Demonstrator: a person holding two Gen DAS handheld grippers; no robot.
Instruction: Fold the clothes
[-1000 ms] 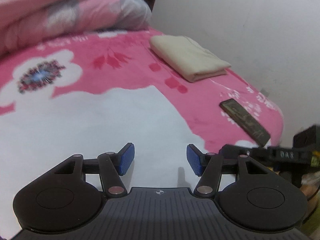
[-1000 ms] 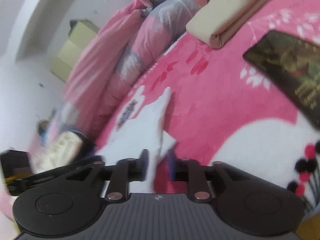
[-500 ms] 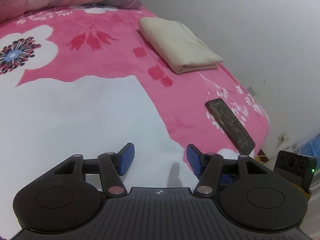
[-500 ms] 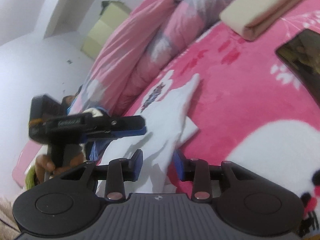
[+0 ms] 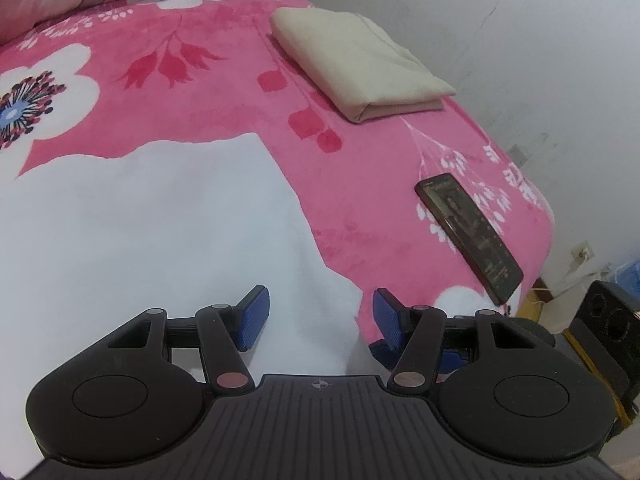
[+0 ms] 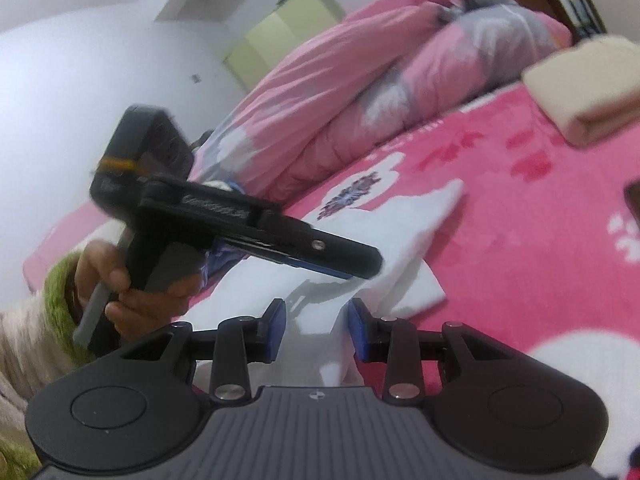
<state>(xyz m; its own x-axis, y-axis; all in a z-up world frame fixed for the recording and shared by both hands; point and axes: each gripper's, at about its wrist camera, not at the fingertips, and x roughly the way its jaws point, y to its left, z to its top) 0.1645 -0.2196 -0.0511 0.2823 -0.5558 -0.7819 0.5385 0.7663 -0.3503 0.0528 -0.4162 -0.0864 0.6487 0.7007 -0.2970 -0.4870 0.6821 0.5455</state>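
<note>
A white garment (image 5: 152,232) lies spread on the pink flowered bedspread (image 5: 224,92). My left gripper (image 5: 320,320) is open just above its near right edge, with white cloth between the blue pads (image 5: 254,316). My right gripper (image 6: 316,330) is open with a fold of the white garment (image 6: 384,240) lying between its pads. The left gripper's body (image 6: 224,224) shows in the right wrist view, held by a hand just over the cloth. A folded cream garment (image 5: 356,64) sits at the far right of the bed.
A black phone (image 5: 468,236) lies near the bed's right edge. A bunched pink and grey duvet (image 6: 380,92) fills the head of the bed. A white wall (image 5: 520,40) runs along the right side. A black device (image 5: 608,328) sits off the bed corner.
My right gripper has opened and let go of the white cloth it was pinching. My left gripper has come in over the garment beside the right one, staying open.
</note>
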